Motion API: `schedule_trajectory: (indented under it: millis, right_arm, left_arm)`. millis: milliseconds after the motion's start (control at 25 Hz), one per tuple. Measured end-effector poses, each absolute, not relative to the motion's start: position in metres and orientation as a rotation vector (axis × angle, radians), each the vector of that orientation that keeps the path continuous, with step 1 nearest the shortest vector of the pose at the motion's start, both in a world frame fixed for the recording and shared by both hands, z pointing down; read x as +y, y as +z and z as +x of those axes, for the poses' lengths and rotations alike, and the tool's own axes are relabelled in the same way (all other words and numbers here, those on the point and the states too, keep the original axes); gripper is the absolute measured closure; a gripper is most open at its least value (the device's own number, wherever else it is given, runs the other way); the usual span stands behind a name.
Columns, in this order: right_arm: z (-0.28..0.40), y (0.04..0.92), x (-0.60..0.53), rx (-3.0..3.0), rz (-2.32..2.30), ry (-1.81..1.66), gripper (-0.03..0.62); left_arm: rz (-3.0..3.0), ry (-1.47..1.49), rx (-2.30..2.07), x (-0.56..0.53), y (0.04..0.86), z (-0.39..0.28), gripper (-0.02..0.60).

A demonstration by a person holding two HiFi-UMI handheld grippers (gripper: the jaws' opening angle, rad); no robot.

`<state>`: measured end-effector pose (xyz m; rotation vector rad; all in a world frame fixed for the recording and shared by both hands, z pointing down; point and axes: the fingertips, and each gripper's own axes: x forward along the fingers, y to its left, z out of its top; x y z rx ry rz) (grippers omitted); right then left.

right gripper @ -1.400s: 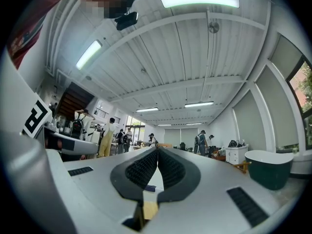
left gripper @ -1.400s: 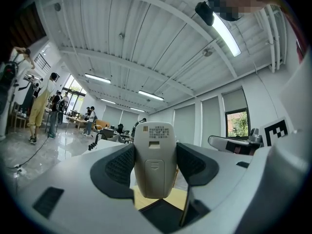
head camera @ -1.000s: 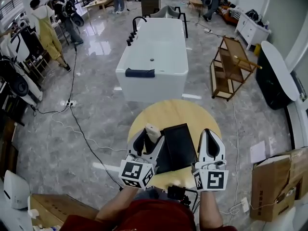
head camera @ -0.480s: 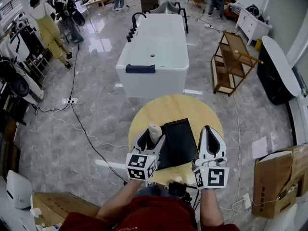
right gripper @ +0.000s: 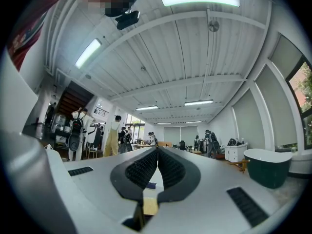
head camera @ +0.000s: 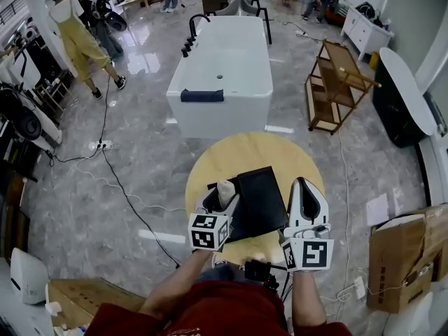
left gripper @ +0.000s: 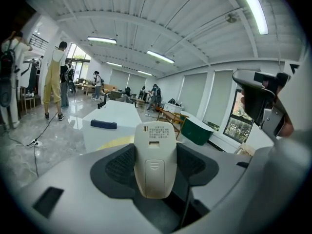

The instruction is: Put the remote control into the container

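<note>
Left gripper: the left gripper (left gripper: 155, 165) holds the remote control (left gripper: 155, 160) tight, one jaw on each side of it.
Right gripper: the right gripper (right gripper: 157, 167) has its jaws pressed together, with nothing between them. It hangs just to the right of the container (head camera: 264, 203).
Where the remote is: it is up in the air at the left side of the container, not inside it yet.
Container: it is a black tray that sits on the round wooden worktop (head camera: 245, 156).
Step in hand: I think the job now is to bring the remote over the container and set it in.
How to do it well: move it a little right, to the middle of the container. Tip the far end down. Go low before the jaws open, so it does not drop or bounce.
Which way it points: its long side runs along the jaws. The far end sticks out past them, away from the person and a bit up. The back, with the battery lid, faces the gripper's camera.
</note>
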<state>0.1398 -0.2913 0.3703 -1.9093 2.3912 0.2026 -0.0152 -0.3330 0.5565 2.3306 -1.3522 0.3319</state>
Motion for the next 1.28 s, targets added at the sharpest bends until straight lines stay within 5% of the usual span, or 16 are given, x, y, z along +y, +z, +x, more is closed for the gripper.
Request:
schedule_trajectory:
  millis: [1280]
  right_arm:
    - [0.125,0.383,-0.287,2.434,-1.907,0.194,0.572]
  left_arm:
    - [1.995,0.676,-1.255,-0.333,0.676,-0.008,0.305]
